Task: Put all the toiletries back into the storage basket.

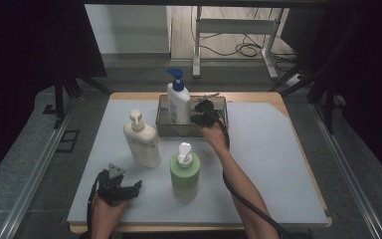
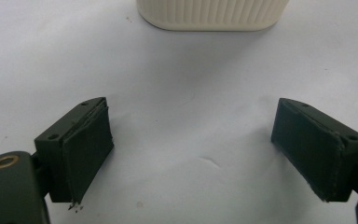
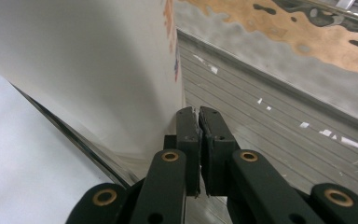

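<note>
My right gripper [image 1: 202, 112] reaches upper centre into tray [image 1: 165, 130], fingers clenched empty | white blue-pump bottle [image 1: 178, 102] upright beside | left gripper [image 1: 122, 188] lower left, fingers released.

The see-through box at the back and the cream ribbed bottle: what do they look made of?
The clear rectangular box looks like glossy smoked plastic: the table shows through its walls. The cream ribbed pump bottle seems matte opaque plastic, with fine moulded ridges.

Dim high view, dark curtains swallowing the edges; the pale grey desk mat [image 1: 278, 149] glows softly. Close up, the big white bottle [image 3: 84, 70] blurs, glare rippling on the clear tray wall [image 3: 307, 42].
</note>
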`<state>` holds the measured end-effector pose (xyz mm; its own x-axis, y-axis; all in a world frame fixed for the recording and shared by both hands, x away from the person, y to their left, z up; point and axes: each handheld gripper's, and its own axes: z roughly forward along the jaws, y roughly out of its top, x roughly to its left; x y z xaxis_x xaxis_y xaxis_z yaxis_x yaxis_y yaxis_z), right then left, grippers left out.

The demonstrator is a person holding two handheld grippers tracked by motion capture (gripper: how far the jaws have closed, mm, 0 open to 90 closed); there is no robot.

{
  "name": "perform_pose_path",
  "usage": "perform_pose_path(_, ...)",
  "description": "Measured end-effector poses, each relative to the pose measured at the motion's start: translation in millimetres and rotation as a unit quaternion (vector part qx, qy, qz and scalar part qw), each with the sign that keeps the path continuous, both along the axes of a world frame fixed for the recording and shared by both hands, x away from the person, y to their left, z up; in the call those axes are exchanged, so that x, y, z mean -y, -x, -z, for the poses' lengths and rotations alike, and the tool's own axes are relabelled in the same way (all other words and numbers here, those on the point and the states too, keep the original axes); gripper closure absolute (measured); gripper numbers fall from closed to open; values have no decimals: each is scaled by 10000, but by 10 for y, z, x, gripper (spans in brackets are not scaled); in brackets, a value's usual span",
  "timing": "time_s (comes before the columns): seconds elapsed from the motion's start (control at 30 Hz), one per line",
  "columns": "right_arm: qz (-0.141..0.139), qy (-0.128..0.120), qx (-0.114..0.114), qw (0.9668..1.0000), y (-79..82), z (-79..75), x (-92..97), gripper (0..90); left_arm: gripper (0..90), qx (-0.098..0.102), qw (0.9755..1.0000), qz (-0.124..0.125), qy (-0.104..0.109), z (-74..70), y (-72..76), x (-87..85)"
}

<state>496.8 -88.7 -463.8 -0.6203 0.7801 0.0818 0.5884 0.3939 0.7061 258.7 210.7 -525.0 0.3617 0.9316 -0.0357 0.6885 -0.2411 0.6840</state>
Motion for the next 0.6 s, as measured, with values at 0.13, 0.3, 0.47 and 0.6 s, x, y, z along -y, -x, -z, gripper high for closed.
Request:
perform_pose_path(0.13, 56, -20, -51, 10000, -7, 8, -15, 869, 116, -1, 10000, 1, -2, 0, 0, 0)
perform_pose_path(0.3, 68, -17, -66, 10000, -10, 12, -19, 867, 116, -2, 10000, 1, -1, 0, 0, 0)
perform_pose_path(0.47, 60, 0, -90, 9999, -17, 26, -20, 866, 116, -1, 10000, 1, -1, 0, 0, 0)
perform_pose_path(0.6, 49, 3, -105, 9999, -14, 32, -40, 863, 116, -2, 10000, 2, -2, 0, 0, 0)
